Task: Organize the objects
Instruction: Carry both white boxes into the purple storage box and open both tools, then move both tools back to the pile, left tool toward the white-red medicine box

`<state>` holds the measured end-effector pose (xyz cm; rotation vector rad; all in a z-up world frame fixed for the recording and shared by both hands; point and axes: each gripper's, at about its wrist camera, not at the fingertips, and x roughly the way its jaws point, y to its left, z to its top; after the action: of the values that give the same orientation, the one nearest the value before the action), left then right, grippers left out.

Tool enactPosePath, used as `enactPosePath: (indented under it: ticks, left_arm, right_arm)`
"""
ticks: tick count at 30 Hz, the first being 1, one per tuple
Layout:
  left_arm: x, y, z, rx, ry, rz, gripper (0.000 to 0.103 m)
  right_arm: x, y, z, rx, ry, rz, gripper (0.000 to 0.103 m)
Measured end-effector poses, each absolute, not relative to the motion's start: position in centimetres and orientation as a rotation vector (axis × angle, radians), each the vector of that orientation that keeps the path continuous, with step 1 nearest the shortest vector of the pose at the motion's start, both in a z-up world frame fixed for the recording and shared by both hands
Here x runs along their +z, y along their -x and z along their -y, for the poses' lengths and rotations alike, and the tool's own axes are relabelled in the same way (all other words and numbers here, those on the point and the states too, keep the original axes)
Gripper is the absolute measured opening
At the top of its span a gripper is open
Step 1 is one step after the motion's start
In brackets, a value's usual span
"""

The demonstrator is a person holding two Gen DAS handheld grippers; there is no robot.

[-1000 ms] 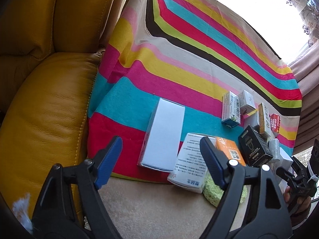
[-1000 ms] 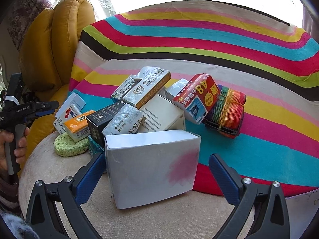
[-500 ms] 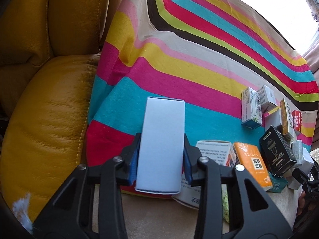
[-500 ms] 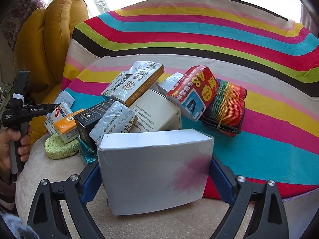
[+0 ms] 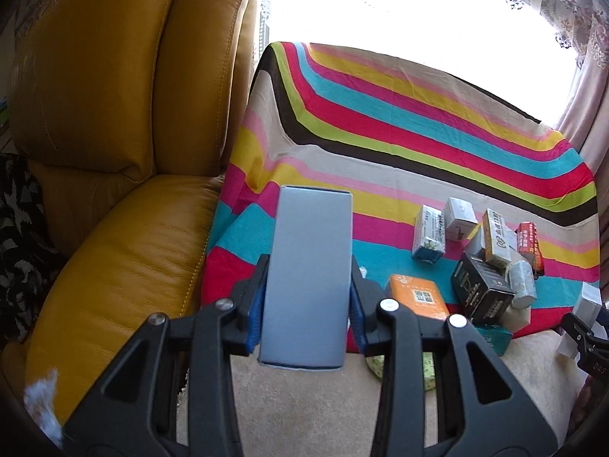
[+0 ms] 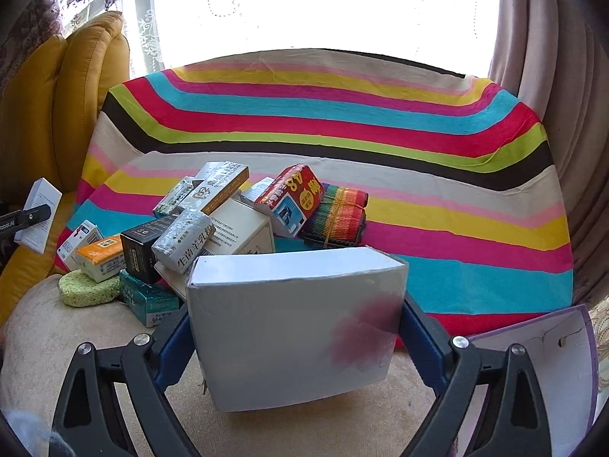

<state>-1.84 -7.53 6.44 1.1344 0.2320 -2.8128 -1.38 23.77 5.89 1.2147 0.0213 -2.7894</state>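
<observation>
Boxes are crowding the striped cloth point(image 6: 342, 141). I am gripping the narrow grey box point(image 5: 308, 285) in my left gripper point(image 5: 306, 318), raised beside the yellow armchair point(image 5: 114, 228). My right gripper point(image 6: 297, 327) is clamping the wide white box point(image 6: 293, 323) at the near edge.

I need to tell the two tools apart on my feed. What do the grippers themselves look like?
Both look alike: the left gripper and right gripper have matte black plastic fingers with triangular cut-outs, silver round rivets at the joints, and blue pads on the inner faces. In the right wrist view, the left tool's black body carries white lettering at the frame edge. No cables or sleeves show.
</observation>
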Motion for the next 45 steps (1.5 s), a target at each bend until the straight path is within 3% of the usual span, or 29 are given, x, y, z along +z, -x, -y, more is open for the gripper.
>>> enactPosePath:
  ticks: [9, 23, 31, 33, 34, 35, 45]
  left_arm:
    - [8.4, -0.4, -2.0, -3.069, -1.237, -0.219, 0.041]
    - [7.9, -2.4, -19.9, -3.356, -1.711, -0.201, 0.041]
    - [8.0, -3.5, -27.1, -3.471, -1.85, -0.214, 0.042]
    - [7.9, -3.6, -28.6, -3.489, -1.911, -0.201, 0.057]
    - [7.8, -3.6, -29.1, -3.481, -1.918, -0.204, 0.071]
    - [7.7, -3.6, -29.3, -3.484, -1.916, -0.217, 0.077]
    - [7.7, -3.3, -26.2, -3.437, -1.844, -0.151, 0.078]
  right_arm:
    - [6.7, -2.3, -27.2, -2.943, -1.259, 0.042, 0.095]
    - [5.8, -7.9, -37.6, -3.146, -1.375, 0.206, 0.095]
    - [5.2, -10.7, -43.8, -3.275, -1.449, 0.353, 0.096]
    - [5.2, -11.5, -44.7, -3.303, -1.424, 0.426, 0.096]
    - [5.1, -11.8, -45.2, -3.312, -1.406, 0.48, 0.096]
    - [5.1, -12.1, -45.6, -3.314, -1.402, 0.527, 0.097]
    - [5.0, -11.5, -44.7, -3.265, -1.401, 0.551, 0.1]
